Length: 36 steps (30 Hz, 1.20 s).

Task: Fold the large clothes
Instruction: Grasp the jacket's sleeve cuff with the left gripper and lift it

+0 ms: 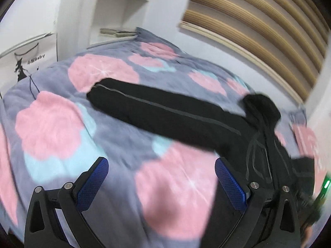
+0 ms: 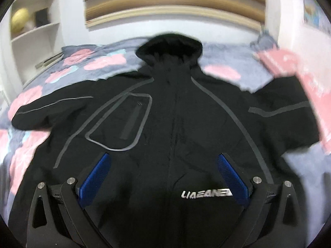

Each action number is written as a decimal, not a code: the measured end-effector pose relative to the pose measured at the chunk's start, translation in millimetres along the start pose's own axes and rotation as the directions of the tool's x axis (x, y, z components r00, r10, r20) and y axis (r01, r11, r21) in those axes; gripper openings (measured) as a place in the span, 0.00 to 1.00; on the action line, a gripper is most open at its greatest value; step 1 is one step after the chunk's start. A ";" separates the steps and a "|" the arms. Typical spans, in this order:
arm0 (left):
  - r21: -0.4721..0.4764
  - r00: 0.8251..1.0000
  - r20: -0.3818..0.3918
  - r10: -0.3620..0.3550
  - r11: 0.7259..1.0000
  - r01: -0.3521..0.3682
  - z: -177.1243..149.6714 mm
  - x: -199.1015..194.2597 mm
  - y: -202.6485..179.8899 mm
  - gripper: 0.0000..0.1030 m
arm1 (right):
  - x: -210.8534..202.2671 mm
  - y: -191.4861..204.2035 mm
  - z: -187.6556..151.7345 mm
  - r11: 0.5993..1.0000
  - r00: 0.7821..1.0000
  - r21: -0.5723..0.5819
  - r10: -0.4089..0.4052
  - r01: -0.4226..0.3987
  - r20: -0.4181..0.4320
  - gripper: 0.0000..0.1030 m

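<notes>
left gripper [image 1: 161, 184]: jaws wide, empty, over blanket [image 1: 49, 124] | right gripper [image 2: 163, 177]: jaws wide, empty, above black jacket [image 2: 171, 111], spread front-up across frame centre on bed | risk: slick shell may slip; sleeve [image 1: 157, 111] may bunch in folding

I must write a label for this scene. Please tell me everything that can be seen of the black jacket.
The black jacket lies flat, front up, on the flowered blanket, both sleeves spread sideways and the hood toward the wall. Grey lines run along the sleeves and around a chest pocket; white lettering sits near the hem. The fabric looks smooth and synthetic. Neither open gripper holds it.
</notes>
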State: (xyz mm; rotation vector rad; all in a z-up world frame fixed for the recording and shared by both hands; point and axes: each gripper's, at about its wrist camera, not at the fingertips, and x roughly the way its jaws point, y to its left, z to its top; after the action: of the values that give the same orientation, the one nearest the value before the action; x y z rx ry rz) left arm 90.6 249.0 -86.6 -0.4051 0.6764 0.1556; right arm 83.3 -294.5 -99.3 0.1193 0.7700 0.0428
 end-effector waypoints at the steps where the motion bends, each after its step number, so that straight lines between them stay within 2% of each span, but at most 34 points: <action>1: -0.028 1.000 0.008 -0.018 0.999 0.018 9.7 7.3 12.3 0.99 | 12.7 -3.9 -8.4 1.000 0.999 0.015 0.009 -0.008 -0.031 0.99; 4: -0.154 0.998 0.045 -0.052 0.986 0.058 38.0 33.6 55.5 0.99 | 44.2 -12.6 -28.0 1.000 0.993 0.022 -0.003 0.005 -0.115 0.99; 6: -0.237 0.998 0.064 -0.025 0.971 0.040 52.7 55.7 83.3 0.99 | 44.6 -9.3 -27.4 1.000 0.994 -0.007 -0.025 0.025 -0.102 0.99; 8: -0.298 0.998 0.061 0.030 0.954 -0.011 64.7 81.9 104.9 0.99 | 46.1 -5.3 -28.4 0.999 0.994 -0.038 -0.041 0.037 -0.097 1.00; 11: -0.352 0.997 0.048 0.055 0.935 -0.034 73.8 115.9 128.2 0.99 | 48.8 -8.2 -28.7 0.997 0.995 -0.062 -0.053 0.048 -0.080 1.00; 15: -0.406 0.999 0.025 0.048 0.913 -0.033 75.5 157.8 148.4 0.98 | 50.0 -12.2 -31.0 0.997 0.996 -0.059 -0.044 0.040 -0.075 1.00; 17: -0.404 0.998 0.005 0.063 0.913 -0.056 75.6 176.5 153.1 0.91 | 50.9 -9.9 -31.0 0.997 0.996 -0.062 -0.045 0.040 -0.076 1.00; 18: -0.397 0.997 -0.003 0.074 0.915 -0.069 75.9 182.8 153.0 0.73 | 51.3 -10.0 -30.9 0.997 0.996 -0.063 -0.045 0.040 -0.075 1.00; 19: -0.379 0.997 -0.013 0.081 0.922 -0.080 76.8 189.7 151.1 0.47 | 51.2 -9.9 -31.1 0.997 0.996 -0.064 -0.045 0.040 -0.075 1.00; 22: -0.324 0.998 0.013 0.069 0.944 -0.061 80.1 190.8 141.9 0.25 | 51.9 -10.0 -30.5 0.997 0.997 -0.064 -0.043 0.038 -0.071 1.00; 26: -0.193 0.991 0.107 0.080 0.979 -0.059 88.4 164.9 109.0 0.20 | 51.9 -10.2 -30.4 0.997 0.997 -0.063 -0.039 0.035 -0.067 1.00; 30: -0.039 0.982 0.190 0.020 0.999 -0.012 100.1 131.7 53.2 0.18 | 51.5 -10.0 -30.4 0.997 0.997 -0.063 -0.040 0.036 -0.066 1.00; 33: 0.088 0.971 0.229 -0.072 0.995 0.052 104.5 109.2 -4.2 0.18 | 51.7 -10.7 -30.3 0.998 0.998 -0.060 -0.031 0.027 -0.057 1.00; 36: 0.223 0.956 0.228 -0.186 0.965 0.135 100.0 93.4 -71.0 0.18 | 52.5 -11.3 -30.6 0.998 0.998 -0.056 -0.022 0.019 -0.059 1.00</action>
State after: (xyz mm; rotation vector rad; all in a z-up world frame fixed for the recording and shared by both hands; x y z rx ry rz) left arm 239.5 226.4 -53.2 -0.2349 0.4059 -0.0201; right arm 99.6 -298.6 -158.8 0.0580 0.8287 0.0484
